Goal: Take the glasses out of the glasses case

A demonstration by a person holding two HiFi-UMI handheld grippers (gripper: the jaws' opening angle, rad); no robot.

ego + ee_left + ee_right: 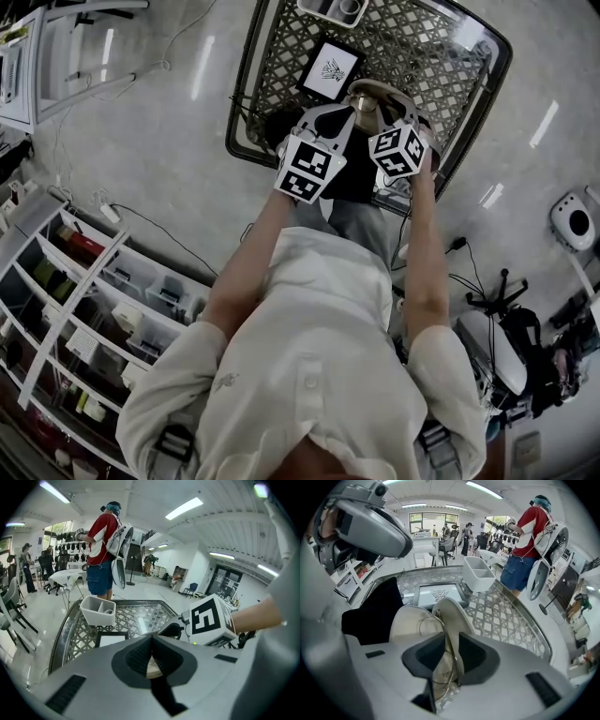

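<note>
The beige glasses case [373, 93] is held above the near edge of the lattice table [441, 56]. In the right gripper view the case [412, 625] stands open, with thin wire-framed glasses [425, 620] lying in it. My right gripper [447, 658] is shut on the case's upright half, and the glasses' wire runs along that edge through the jaws. My left gripper [151, 660] is shut too, with a beige sliver of the case [152, 667] pinched between its jaws. In the head view the left gripper [349, 111] and the right gripper [389, 105] meet at the case.
A black cloth [375, 606] lies to the left of the case. Farther back on the table are a black-framed white card [330, 68] and a white bin [478, 573]. A person in a red shirt [103, 541] stands beyond the table. Shelves [84, 309] stand at the left.
</note>
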